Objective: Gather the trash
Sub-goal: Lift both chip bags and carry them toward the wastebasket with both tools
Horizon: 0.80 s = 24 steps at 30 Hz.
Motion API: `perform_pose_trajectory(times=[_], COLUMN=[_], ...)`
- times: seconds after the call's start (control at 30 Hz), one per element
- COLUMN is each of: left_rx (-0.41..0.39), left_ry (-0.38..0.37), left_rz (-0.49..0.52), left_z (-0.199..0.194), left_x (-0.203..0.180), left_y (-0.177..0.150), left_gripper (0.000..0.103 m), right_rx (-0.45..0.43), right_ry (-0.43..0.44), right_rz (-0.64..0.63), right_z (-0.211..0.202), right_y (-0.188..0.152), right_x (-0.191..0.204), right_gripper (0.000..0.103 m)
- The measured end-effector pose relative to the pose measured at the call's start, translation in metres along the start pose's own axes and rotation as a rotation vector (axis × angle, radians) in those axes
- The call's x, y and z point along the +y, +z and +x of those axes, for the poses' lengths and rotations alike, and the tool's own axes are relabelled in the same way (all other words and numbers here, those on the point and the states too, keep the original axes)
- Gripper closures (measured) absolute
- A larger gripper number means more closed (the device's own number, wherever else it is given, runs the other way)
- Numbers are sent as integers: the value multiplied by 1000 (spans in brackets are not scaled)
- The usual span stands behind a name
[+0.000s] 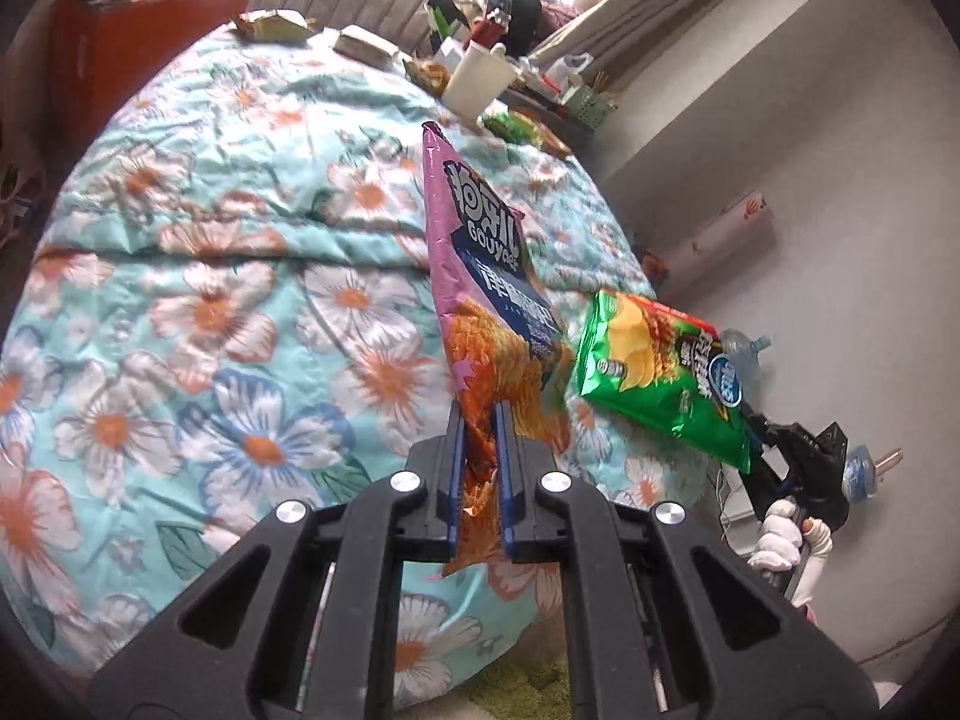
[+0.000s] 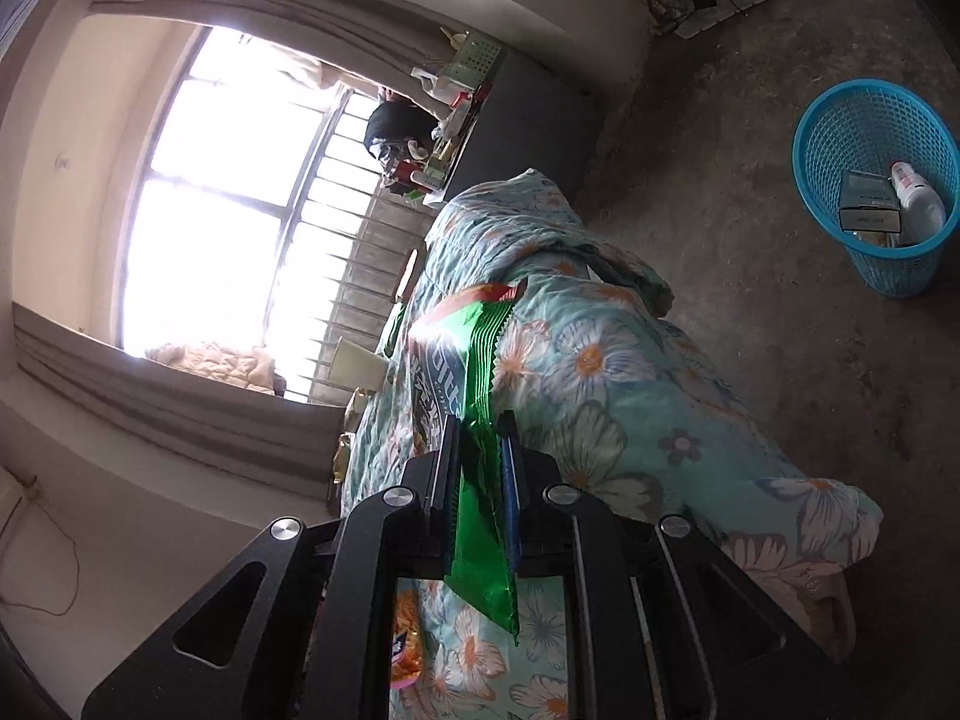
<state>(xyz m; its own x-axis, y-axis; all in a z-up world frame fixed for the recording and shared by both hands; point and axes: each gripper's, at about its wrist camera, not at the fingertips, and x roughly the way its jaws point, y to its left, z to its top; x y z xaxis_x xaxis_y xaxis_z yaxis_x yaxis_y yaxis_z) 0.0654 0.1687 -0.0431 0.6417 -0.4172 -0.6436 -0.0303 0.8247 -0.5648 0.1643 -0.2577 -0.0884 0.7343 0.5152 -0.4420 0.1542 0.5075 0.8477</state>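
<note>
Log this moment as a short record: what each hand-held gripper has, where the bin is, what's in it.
left hand-held gripper: shut on purple snack bag, lifted above the floral quilt
right hand-held gripper: shut on green chip bag
bin: blue basket on the floor beside the bed
bin contents: a box and a white bottle
left on bed: more wrappers at the far end

Floral quilt (image 1: pixel 210 276) covers the bed. Red cabinet (image 1: pixel 114 42) beside it. Cluttered bench (image 2: pixel 528 114) under the barred window (image 2: pixel 240 192). Grey curtain (image 2: pixel 180 414) along the sill.
</note>
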Motion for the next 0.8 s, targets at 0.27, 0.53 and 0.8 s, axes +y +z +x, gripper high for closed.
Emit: perform_pose_trajectory(times=[0.27, 0.53, 0.8], left_rx=[-62, 118, 186], left_ry=[-144, -43, -19], left_rz=[46, 113, 137], left_z=[-3, 87, 107], left_x=[-29, -41, -35], left_y=[19, 9, -2], left_gripper=[96, 96, 96], right_rx=[104, 151, 183], right_ry=[-2, 92, 76], right_rz=[-30, -50, -56], right_z=[0, -3, 26], right_y=[-27, -35, -43], right_x=[1, 11, 5], right_gripper=[90, 83, 70])
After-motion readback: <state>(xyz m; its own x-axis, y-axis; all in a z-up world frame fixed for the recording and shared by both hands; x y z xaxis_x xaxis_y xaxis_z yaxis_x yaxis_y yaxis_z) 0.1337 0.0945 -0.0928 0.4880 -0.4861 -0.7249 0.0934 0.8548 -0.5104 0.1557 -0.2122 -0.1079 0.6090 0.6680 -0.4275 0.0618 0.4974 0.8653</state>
